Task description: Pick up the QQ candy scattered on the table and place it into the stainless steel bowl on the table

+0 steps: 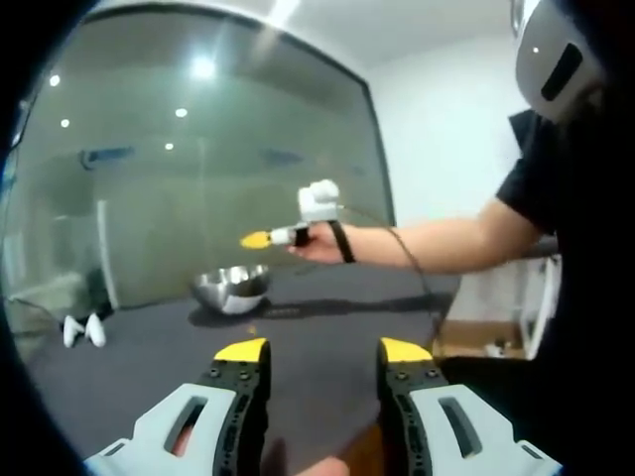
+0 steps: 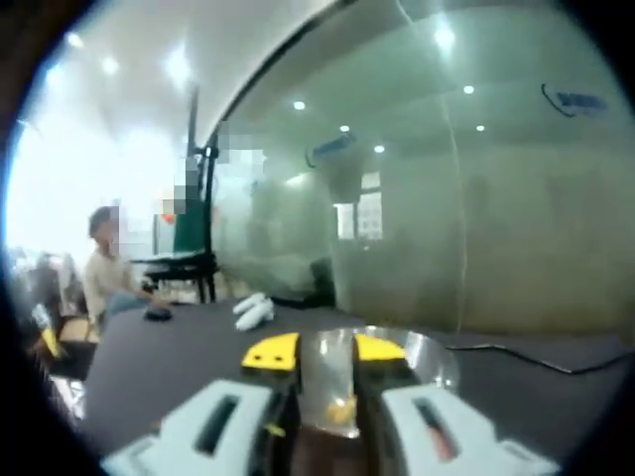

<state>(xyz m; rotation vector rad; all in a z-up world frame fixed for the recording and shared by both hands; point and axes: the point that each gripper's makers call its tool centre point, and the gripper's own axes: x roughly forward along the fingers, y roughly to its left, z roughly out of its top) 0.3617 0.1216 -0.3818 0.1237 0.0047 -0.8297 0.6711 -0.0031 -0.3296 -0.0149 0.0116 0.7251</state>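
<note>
dark grey table (image 1: 327, 342) before a glass wall (image 1: 198, 178), steel bowl (image 1: 231, 288), both grippers' jaws spread

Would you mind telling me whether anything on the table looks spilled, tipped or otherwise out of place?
Nothing stands out. The stainless steel bowl sits upright on the dark table, and a small orange piece lies loose in front of it, as expected for scattered candy. The right gripper hangs over the bowl.

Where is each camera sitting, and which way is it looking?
Left gripper view: rides the left claw, looking across the dark table at the steel bowl; the person's arm holds the right claw above it.
Right gripper view: rides the right claw, looking down into the bowl, candy inside.
Shared: bowl, table, glass wall.
</note>
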